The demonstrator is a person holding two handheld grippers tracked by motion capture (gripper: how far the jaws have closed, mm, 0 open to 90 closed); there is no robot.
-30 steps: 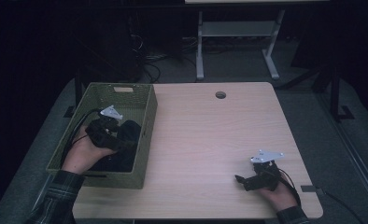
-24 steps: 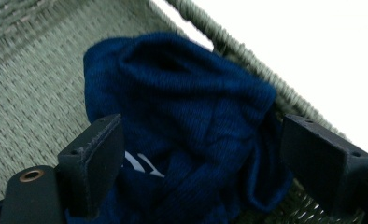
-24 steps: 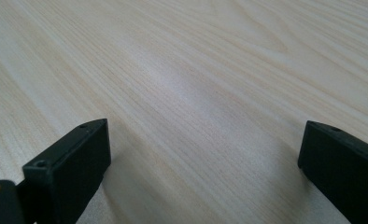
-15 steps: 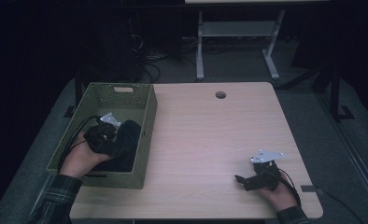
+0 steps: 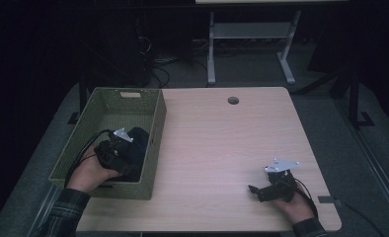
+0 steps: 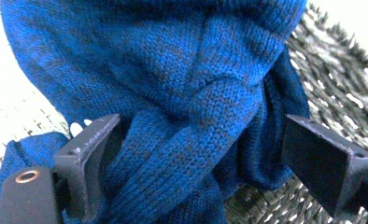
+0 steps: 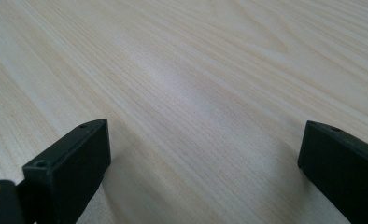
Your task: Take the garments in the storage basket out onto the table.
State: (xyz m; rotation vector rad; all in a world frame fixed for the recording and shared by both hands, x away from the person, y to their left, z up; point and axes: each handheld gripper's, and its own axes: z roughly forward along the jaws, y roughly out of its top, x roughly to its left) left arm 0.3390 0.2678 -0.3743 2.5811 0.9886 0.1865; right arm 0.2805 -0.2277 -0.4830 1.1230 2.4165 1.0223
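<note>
fingers (image 6: 91, 154) of the left gripper (image 6: 196, 177) spread around blue knit (image 6: 182, 93), inside the basket (image 5: 153, 133) at 9 o'clock; right gripper (image 7: 201, 172) released, bare table (image 5: 222, 143) at 12.

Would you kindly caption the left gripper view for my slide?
Open left gripper straddling a blue knit in the basket.

— What is seen along the right gripper (image 7: 203, 154)?

— Two black jaws are seen rising from the bottom corners, set wide apart, with nothing held between them.

— And beneath them?

— A pale wooden surface (image 7: 196, 70) is shown, its grain running slantwise. A soft shadow is cast on it beside the left jaw, and a faint sheen is caught near the middle.
</note>
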